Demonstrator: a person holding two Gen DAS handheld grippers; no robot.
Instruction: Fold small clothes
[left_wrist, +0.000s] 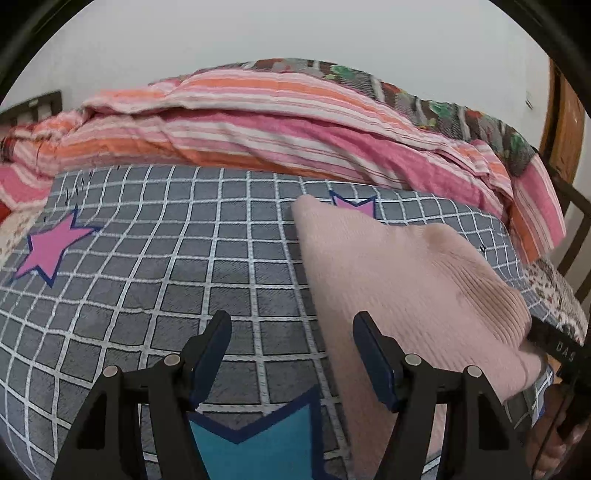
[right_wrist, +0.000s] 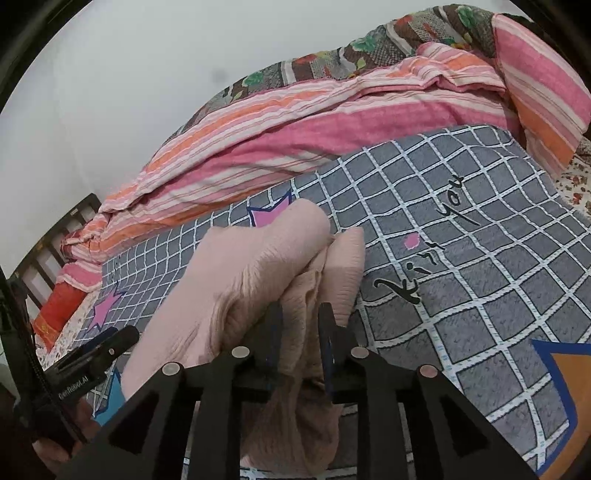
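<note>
Lay bunched on the grid sheet (left_wrist: 147, 258): pink knit (left_wrist: 399, 280), long axis running near-right to far-left. Clenched on its near end: right gripper (right_wrist: 300, 321). Gaped empty over sheet: left gripper (left_wrist: 291, 325).

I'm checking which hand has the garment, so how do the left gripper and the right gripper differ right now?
The left gripper stands wide open with only the grey checked blanket between its fingers; the right gripper is nearly closed on a bunched fold of the pale pink ribbed knit garment. The left sits beside the garment's edge, while the right has cloth draped over it. Both are black and point down at the bed.
</note>
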